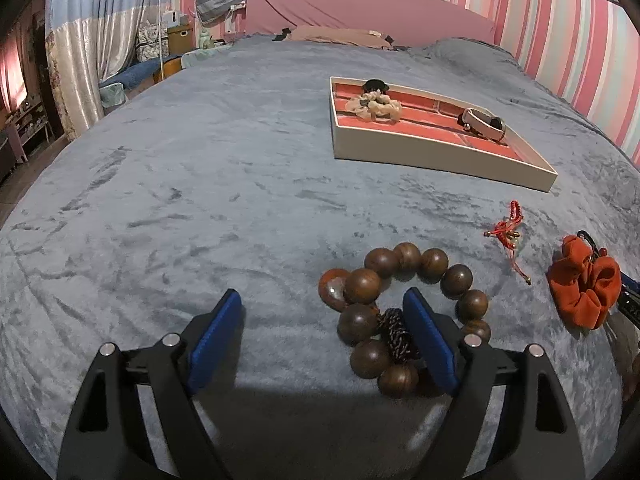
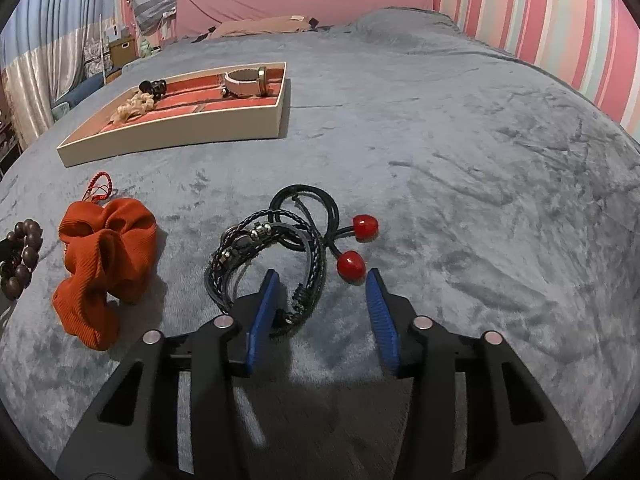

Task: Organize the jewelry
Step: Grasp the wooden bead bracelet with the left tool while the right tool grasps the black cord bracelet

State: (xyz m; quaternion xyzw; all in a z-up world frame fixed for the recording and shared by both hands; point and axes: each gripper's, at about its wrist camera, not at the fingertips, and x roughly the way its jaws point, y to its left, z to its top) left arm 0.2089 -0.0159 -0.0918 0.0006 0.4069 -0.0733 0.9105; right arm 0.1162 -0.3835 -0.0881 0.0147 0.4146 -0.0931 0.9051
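A bracelet of big brown wooden beads (image 1: 362, 286) lies on the grey bedspread. My left gripper (image 1: 323, 294) is open around it: the right finger (image 1: 430, 340) stands inside the bead ring and several beads sit between the jaws, unpressed. In the right wrist view a tangle of black braided bracelets (image 2: 256, 236) lies beside a black hair tie with two red balls (image 2: 364, 226). My right gripper (image 2: 323, 274) is open, its left finger (image 2: 264, 312) inside a black loop, with a strand between the jaws. The pads do not press on it.
A white tray with red lining (image 1: 400, 152) (image 2: 180, 136) sits farther back, holding a cream scrunchie (image 1: 374, 106), a black hair tie (image 1: 375, 86) and a white band (image 1: 484, 124). An orange scrunchie (image 2: 104, 256) and a red string bracelet (image 1: 510, 228) lie between the grippers. A striped wall runs along the right.
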